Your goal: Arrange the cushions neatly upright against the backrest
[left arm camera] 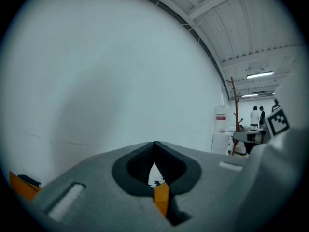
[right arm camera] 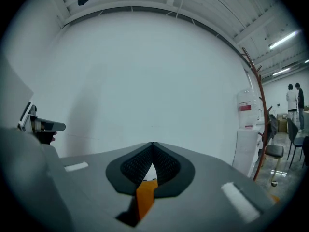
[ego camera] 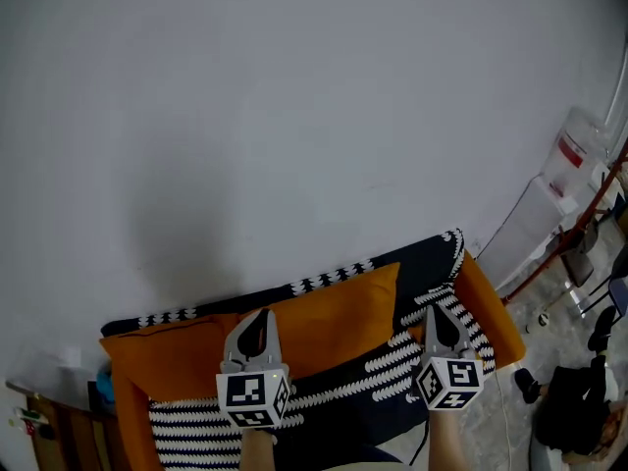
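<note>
A large orange cushion (ego camera: 334,312) leans along the backrest of a sofa with a black cover and white-patterned trim (ego camera: 324,281). A black cushion or throw with white stripes (ego camera: 186,430) lies in front of it. More orange upholstery (ego camera: 488,312) shows at the sofa's right end. My left gripper (ego camera: 257,314) (left arm camera: 154,144) hovers over the orange cushion, shut. My right gripper (ego camera: 438,309) (right arm camera: 153,144) is level with it over the patterned cover, also shut. Each gripper view shows an orange sliver (left arm camera: 161,197) (right arm camera: 144,195) in the slit behind the closed pads; I cannot tell if fabric is pinched.
A plain white wall (ego camera: 294,116) rises behind the sofa. To the right stand a water dispenser (ego camera: 574,150) (right arm camera: 246,115), a thin rust-coloured stand (right arm camera: 256,95), a chair (right arm camera: 273,151) and a dark bag on the floor (ego camera: 574,400). Two people (left arm camera: 257,115) stand far off. Wooden furniture (ego camera: 59,430) sits lower left.
</note>
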A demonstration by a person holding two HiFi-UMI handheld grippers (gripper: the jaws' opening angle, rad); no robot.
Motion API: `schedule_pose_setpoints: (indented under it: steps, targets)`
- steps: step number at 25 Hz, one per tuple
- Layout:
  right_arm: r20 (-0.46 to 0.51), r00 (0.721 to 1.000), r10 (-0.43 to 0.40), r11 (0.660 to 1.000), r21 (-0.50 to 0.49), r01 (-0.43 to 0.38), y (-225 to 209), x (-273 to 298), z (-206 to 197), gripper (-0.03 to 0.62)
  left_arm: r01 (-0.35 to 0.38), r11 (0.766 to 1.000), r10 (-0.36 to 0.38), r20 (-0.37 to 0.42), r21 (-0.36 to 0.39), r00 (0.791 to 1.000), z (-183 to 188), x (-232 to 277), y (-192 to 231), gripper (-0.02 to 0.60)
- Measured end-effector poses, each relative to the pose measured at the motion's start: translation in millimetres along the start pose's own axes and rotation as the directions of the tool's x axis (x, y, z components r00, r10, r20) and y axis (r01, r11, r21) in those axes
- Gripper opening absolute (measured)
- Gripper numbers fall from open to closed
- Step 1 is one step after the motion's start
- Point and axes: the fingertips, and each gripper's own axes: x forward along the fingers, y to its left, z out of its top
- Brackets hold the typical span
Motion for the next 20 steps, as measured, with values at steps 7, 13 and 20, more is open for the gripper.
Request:
schedule_pose_setpoints:
  steps: [7, 13, 20]
  targets:
    - [0.02, 0.999, -0.046, 0.999, 0.003, 0.046, 3.7, -20.7, 7.8, 0.009, 0.052, 0.999, -0.052, 0.005, 0.009, 0.999, 2.5, -5.1, -6.9, 0.005]
    - [-0.001, 0.994, -0.107, 0.994, 0.021, 0.107, -0.3, -40.9, -3.1, 0.009, 0.11, 0.993, -0.11, -0.008, 0.028, 0.994, -4.2, -3.6, -16.1, 0.004]
    - [-0.029, 0.976, -0.216, 0.976, 0.03, 0.217, -24.3, -74.4, -19.3, 0.009, 0.195, 0.98, -0.193, -0.038, 0.03, 0.98, -21.3, 6.1, -42.0, 0.005]
